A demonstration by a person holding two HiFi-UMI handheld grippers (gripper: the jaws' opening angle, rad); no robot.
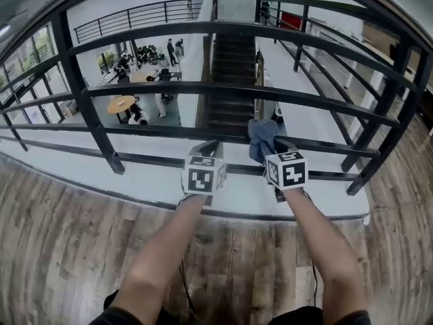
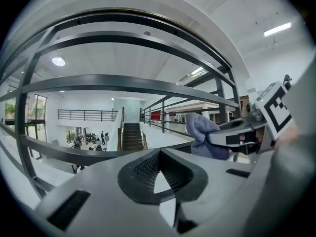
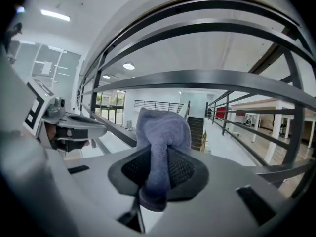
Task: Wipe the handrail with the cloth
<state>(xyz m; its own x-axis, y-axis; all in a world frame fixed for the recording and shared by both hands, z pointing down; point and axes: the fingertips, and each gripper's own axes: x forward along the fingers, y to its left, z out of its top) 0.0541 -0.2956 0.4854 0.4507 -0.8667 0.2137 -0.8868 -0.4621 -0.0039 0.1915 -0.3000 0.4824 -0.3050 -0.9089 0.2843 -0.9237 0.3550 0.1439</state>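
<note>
Wood-plank floor [image 1: 61,249] underfoot. Before you stands the black handrail [image 1: 223,88], its horizontal bars spanning the whole head view. Beyond it lie a lower hall and a dark staircase [image 1: 231,59]. Your two forearms reach forward side by side, and both tongs are held at the level of a lower bar. Left tongs [image 2: 159,168]: closed, with nothing between them, just beside the right pair. Right tongs [image 3: 159,167]: clamped on the blue-grey cloth [image 3: 163,130], which bunches above the tips and hangs in a short tail below them. The cloth lies against or just in front of that lower bar; contact cannot be confirmed from these angles.
</note>
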